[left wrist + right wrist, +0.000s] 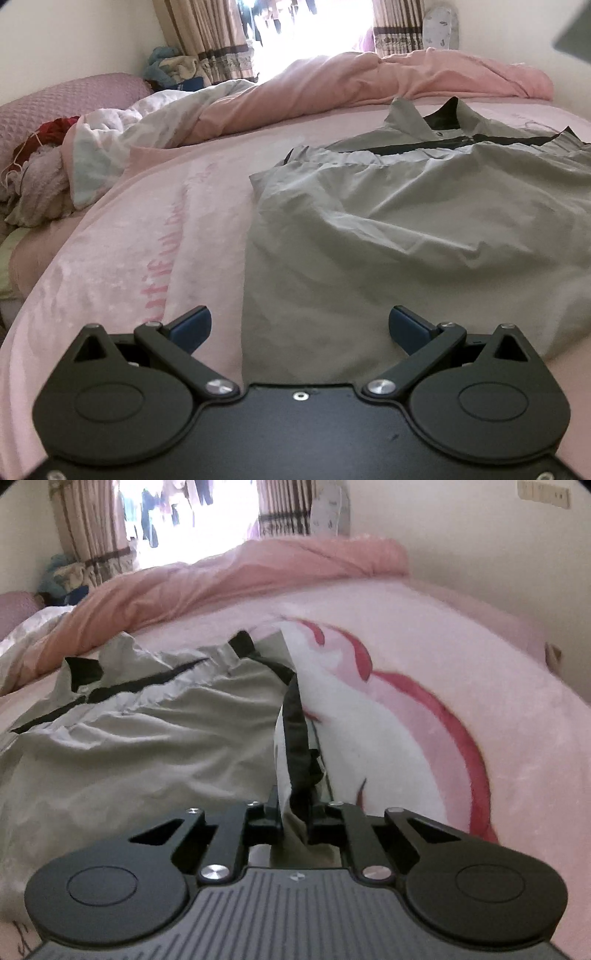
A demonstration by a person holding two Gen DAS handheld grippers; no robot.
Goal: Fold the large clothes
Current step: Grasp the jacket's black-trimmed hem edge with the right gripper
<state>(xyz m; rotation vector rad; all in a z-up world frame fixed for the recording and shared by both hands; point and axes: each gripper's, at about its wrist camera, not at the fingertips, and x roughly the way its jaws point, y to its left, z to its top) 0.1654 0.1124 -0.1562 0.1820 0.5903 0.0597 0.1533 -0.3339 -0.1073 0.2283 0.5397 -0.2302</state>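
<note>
In your left wrist view, the left gripper (300, 328) stands wide open at the bottom of the frame, its two blue-tipped fingers (192, 326) spread far apart with nothing pressed between them. The grey jacket (406, 236) lies on the pink bed sheet (122, 258) and fills the centre and right of that frame. Its near left edge runs down between your open fingers, so the cloth sits under the gap and the right finger, while the left finger is over bare sheet. Whether either fingertip touches the fabric cannot be told. The jacket's collar and black zipper line sit in the upper right, well beyond the fingers.

In your right wrist view, the right gripper (295, 816) is nearly closed at lower centre, and its fingers pinch a fold of the jacket's edge, grey cloth with a black trim strip (295, 731) that rises from the jaws toward mid frame. The rest of the jacket spreads to the left of the fingers, rumpled, with the zipper line crossing the upper left.

A pink duvet (369, 81) is bunched along the far side of the bed, a pink pillow (70, 99) lies at the upper left, and curtains (207, 37) flank a bright window at the top.
</note>
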